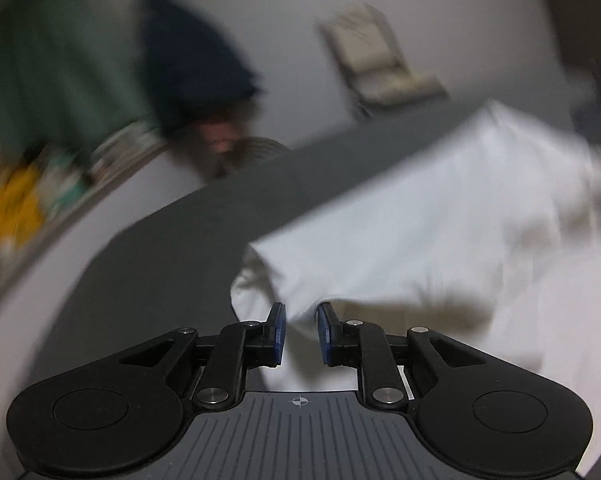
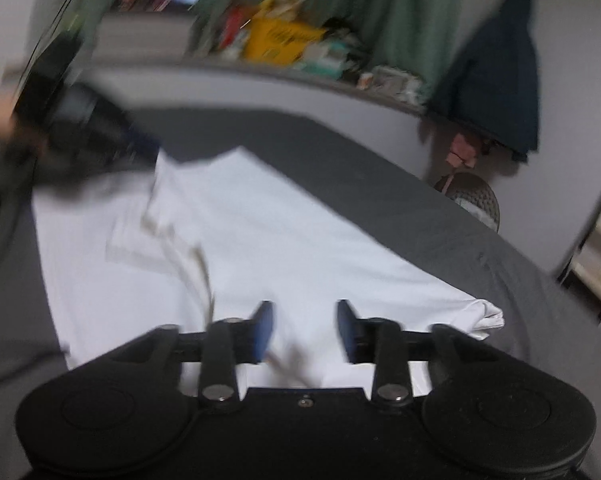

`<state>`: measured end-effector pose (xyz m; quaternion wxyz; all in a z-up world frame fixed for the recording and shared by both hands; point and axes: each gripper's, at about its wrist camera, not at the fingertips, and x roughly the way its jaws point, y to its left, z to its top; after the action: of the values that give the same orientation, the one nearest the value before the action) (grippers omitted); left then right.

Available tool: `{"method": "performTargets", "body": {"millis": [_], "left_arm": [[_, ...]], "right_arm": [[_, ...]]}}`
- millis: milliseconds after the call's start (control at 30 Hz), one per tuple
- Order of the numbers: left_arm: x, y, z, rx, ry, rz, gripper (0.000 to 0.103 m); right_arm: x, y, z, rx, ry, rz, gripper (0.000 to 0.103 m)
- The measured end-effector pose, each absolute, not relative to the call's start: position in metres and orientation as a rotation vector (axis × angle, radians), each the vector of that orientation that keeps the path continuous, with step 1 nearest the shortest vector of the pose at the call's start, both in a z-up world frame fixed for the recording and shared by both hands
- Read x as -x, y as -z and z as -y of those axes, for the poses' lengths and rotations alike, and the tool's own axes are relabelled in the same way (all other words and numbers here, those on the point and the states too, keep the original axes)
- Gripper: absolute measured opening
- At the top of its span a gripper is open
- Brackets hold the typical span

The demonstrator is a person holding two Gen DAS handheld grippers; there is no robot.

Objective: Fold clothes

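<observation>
The left claw (image 1: 301,334) stands slightly spread, white cloth between its pads but not pinched. The right claw (image 2: 305,330) is spread wider over the shirt (image 2: 260,240), gripping nothing. The shirt lies partly folded on the grey sheet (image 2: 440,216), one flap doubled over. To fold well, I judge each claw should pinch an edge squarely, lift both evenly, and lay the flap flat without dragging.

Motion blur smears the shelf clutter (image 1: 16,204) at left in the left wrist view, and the left gripper (image 2: 80,136) at upper left in the right wrist view.
</observation>
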<state>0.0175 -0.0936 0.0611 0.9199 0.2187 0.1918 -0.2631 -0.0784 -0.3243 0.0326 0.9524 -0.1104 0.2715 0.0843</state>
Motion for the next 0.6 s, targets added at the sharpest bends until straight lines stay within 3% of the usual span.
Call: {"method": "performTargets", "body": {"millis": [200, 400, 600], "left_arm": [[-0.029, -0.067, 0.105, -0.019, 0.495, -0.42, 0.02], [-0.036, -0.025, 0.138, -0.107, 0.559, -0.567, 0.02], [-0.034, 0.001, 0.142, -0.11, 0.568, -0.622, 0.02]], "right_arm": [[0.039, -0.022, 0.332, 0.053, -0.067, -0.64, 0.04], [0.029, 0.01, 0.334, 0.078, -0.012, -0.786, 0.042], [0.032, -0.002, 0.344, -0.014, 0.035, -0.779, 0.05]]}}
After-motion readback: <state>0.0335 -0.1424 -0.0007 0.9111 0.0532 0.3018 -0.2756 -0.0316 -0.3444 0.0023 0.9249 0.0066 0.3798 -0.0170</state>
